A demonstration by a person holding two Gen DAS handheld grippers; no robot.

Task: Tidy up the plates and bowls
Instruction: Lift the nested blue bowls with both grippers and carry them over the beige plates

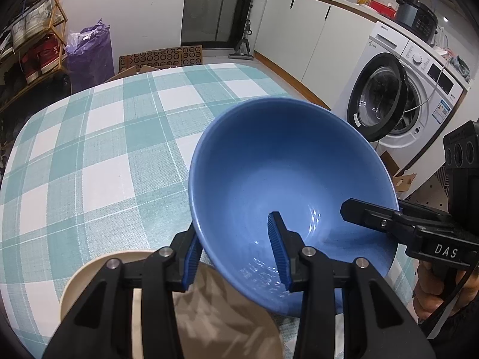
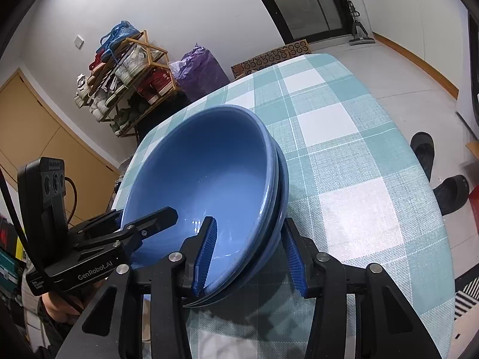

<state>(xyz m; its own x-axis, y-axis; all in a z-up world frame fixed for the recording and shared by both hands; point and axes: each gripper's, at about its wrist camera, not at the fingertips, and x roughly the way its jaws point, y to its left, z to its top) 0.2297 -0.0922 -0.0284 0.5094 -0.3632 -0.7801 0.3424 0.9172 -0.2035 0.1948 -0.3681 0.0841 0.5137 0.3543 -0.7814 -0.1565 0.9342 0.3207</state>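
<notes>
Two blue bowls (image 2: pixel 206 173), one nested in the other, sit on the checked tablecloth (image 1: pixel 98 155). In the left wrist view only the upper bowl (image 1: pixel 284 173) shows. My left gripper (image 1: pixel 235 224) straddles its near-left rim, one pad outside and one inside, shut on the wall. My right gripper (image 2: pixel 249 220) clamps the opposite side of the stack, with both rims between its blue pads. Each gripper's inner finger (image 1: pixel 359 209) (image 2: pixel 155 218) shows in the other's view. A cream plate (image 1: pixel 77 281) lies on the table under my left gripper.
The table's rounded far edge (image 2: pixel 413 137) drops to the floor, where black slippers (image 2: pixel 422 152) lie. A washing machine (image 1: pixel 389 104) with its door open stands to the right. A shoe rack (image 2: pixel 125 80) and a purple bag (image 2: pixel 200 68) stand beyond the table.
</notes>
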